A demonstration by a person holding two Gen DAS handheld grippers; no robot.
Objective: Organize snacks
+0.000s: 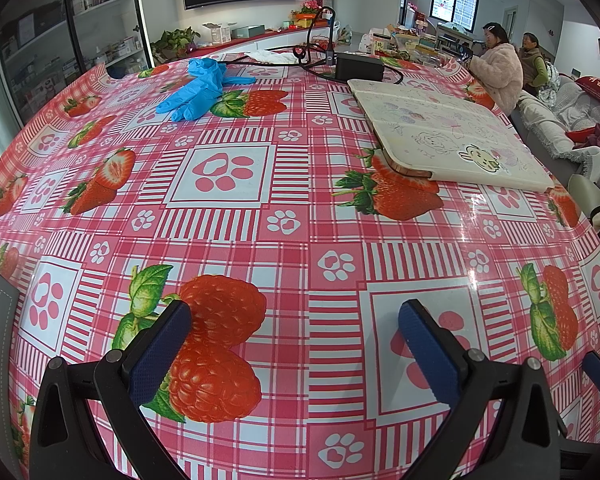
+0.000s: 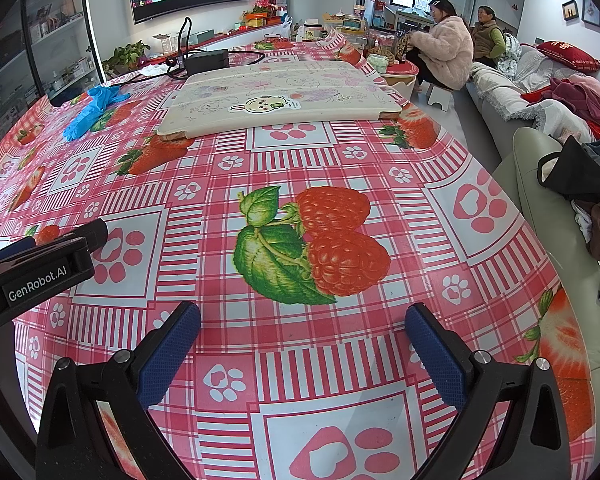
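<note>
No snack lies within reach in either view. My left gripper (image 1: 294, 312) hovers open over the pink strawberry-print tablecloth (image 1: 284, 184), nothing between its blue pads. My right gripper (image 2: 302, 316) is open too, just above the same tablecloth (image 2: 340, 344), empty. The left gripper's black body (image 2: 40, 264) shows at the left edge of the right wrist view. Snack jars and boxes (image 2: 380, 40) crowd a far table beyond the cloth, too small to tell apart.
A cream folded case with cartoon stickers (image 1: 452, 132) (image 2: 280, 100) lies on the far half of the table. Blue gloves (image 1: 198, 88) (image 2: 94, 110), a black box with cables (image 1: 360, 66). Two people sit far right (image 2: 448, 52); a sofa with clothes (image 2: 560, 184).
</note>
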